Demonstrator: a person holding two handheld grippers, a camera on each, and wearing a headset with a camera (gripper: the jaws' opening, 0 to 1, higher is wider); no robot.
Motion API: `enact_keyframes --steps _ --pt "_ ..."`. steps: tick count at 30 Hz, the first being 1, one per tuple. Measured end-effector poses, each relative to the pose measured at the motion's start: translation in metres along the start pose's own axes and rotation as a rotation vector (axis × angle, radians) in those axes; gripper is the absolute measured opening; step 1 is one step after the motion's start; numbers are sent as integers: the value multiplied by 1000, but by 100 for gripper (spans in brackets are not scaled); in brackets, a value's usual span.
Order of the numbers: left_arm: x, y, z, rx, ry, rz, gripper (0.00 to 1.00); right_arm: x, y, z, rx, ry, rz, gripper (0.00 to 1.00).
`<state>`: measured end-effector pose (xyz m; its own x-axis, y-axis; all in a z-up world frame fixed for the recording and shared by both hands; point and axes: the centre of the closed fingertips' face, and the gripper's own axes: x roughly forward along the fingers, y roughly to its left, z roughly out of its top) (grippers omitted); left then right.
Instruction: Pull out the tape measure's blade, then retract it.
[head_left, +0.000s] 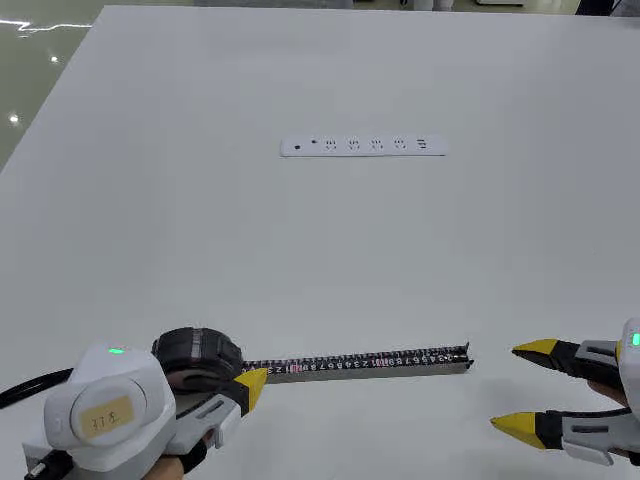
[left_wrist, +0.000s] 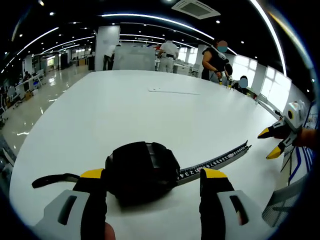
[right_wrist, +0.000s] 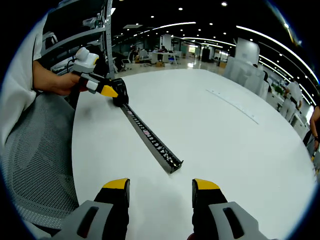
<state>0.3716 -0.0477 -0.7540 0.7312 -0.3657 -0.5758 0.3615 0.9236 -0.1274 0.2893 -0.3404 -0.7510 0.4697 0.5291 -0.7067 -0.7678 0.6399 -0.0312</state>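
The black tape measure case (head_left: 197, 355) stands on the white table (head_left: 320, 250) at the near left. Its blade (head_left: 360, 362) lies pulled out to the right and ends in a hook (head_left: 466, 354). My left gripper (left_wrist: 153, 176) straddles the case (left_wrist: 142, 170). The left finger (left_wrist: 92, 176) rests against it, and a narrow gap of table shows before the right finger (left_wrist: 215, 176). My right gripper (head_left: 525, 385) hovers open just right of the hook, holding nothing. From that side the blade (right_wrist: 150, 137) runs back to the case (right_wrist: 119, 95).
A white power strip (head_left: 363, 146) lies flat in the middle of the table, well beyond the blade. The case's black strap (left_wrist: 50, 179) trails off to the left. A mesh chair (right_wrist: 40, 165) sits at the table's near edge. People stand far behind the table.
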Motion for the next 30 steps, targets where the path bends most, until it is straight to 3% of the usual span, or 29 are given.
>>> enact_keyframes --steps 20,30 --pt "8 15 1 -63 5 82 60 33 -19 2 -127 76 98 35" --pt "9 16 1 -76 7 83 60 44 -28 1 -183 112 150 31"
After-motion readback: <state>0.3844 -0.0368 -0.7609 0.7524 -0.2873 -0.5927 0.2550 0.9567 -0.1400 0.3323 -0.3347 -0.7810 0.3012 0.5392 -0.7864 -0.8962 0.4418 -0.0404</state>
